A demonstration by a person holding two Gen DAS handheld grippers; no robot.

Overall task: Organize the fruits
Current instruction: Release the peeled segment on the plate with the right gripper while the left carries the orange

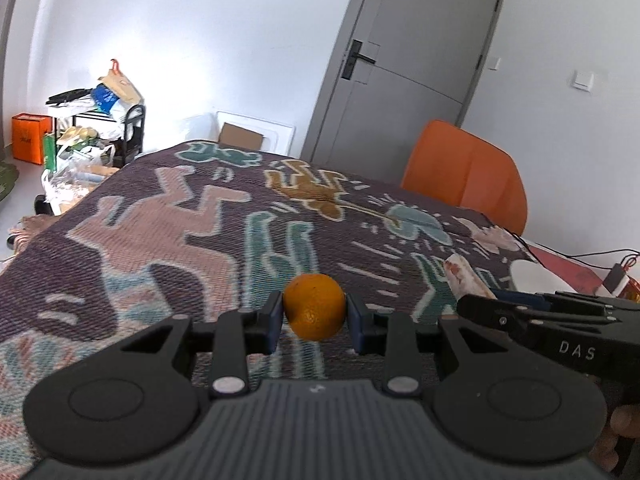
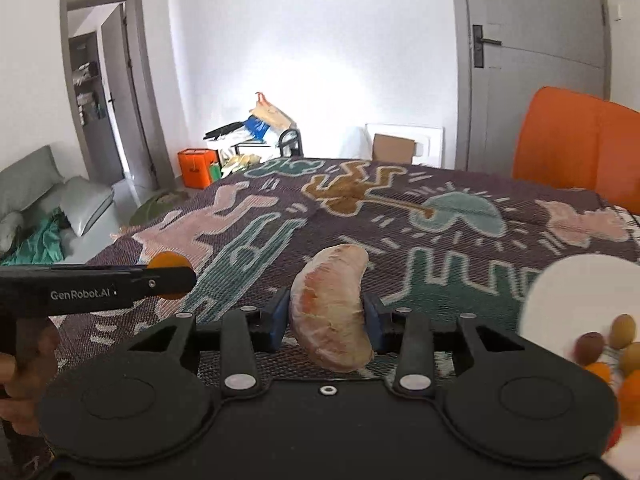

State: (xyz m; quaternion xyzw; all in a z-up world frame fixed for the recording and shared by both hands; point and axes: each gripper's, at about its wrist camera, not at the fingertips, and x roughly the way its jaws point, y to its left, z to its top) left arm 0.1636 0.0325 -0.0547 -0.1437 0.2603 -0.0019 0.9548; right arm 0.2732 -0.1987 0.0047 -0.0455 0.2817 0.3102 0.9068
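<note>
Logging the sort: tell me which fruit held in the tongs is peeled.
The pale, curved citrus segment in the right tongs is the peeled one. The left tongs grip a whole round orange with its skin on.

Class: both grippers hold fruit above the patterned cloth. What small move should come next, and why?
Probably carry the right gripper, shut on the peeled citrus segment, rightward to the white plate, where other fruits already lie. The left gripper holds the orange.
</note>
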